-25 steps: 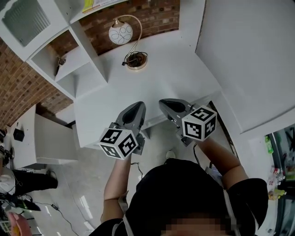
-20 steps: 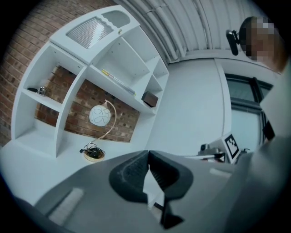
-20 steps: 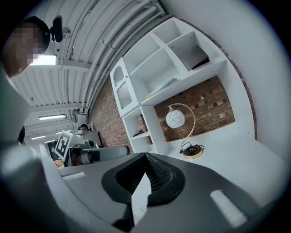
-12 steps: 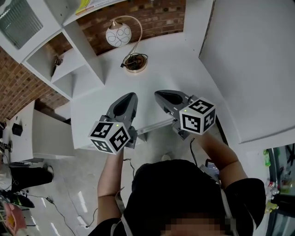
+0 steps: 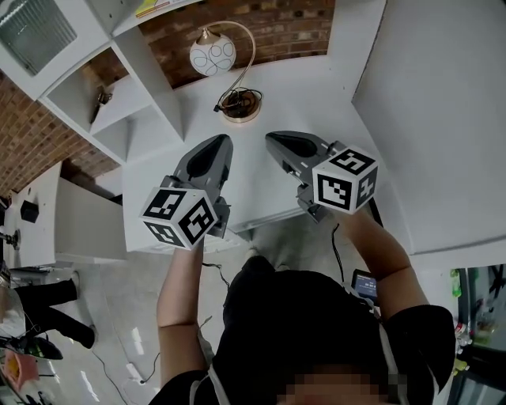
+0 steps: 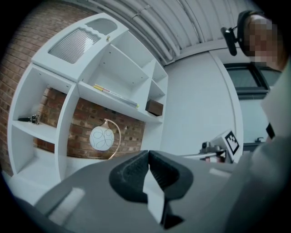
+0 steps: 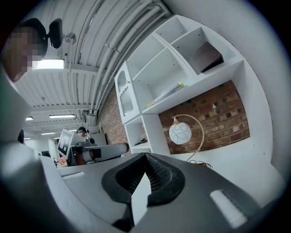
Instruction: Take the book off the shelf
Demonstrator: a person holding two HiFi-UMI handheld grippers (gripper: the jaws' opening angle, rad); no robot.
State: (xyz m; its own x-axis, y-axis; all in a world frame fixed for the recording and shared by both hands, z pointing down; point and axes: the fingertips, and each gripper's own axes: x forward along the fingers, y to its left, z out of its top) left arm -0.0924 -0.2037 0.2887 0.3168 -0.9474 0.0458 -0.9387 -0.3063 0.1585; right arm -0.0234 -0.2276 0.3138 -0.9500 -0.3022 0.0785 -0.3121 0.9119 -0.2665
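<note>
A thin yellow-and-white book (image 6: 116, 94) lies flat on a high shelf of the white shelf unit (image 5: 146, 119). The right gripper view shows the book (image 7: 166, 94) too, and in the head view only its edge (image 5: 154, 7) peeks in at the top. My left gripper (image 5: 215, 145) hangs over the white desk, its jaws shut with nothing between them (image 6: 148, 154). Beside it, my right gripper (image 5: 275, 142) is also shut and empty (image 7: 145, 157). Both point toward the shelves and stay well short of the book.
A globe lamp (image 5: 212, 57) on a curved brass stem stands on the desk (image 5: 292, 103), with a coiled cord at its base (image 5: 239, 107). A dark brown box (image 6: 154, 107) sits on the shelf right of the book. A small dark object (image 6: 28, 119) lies in a lower left compartment.
Both grippers have moved forward over the desk toward the lamp and shelves, and have spread slightly apart. Their jaws stay shut.
</note>
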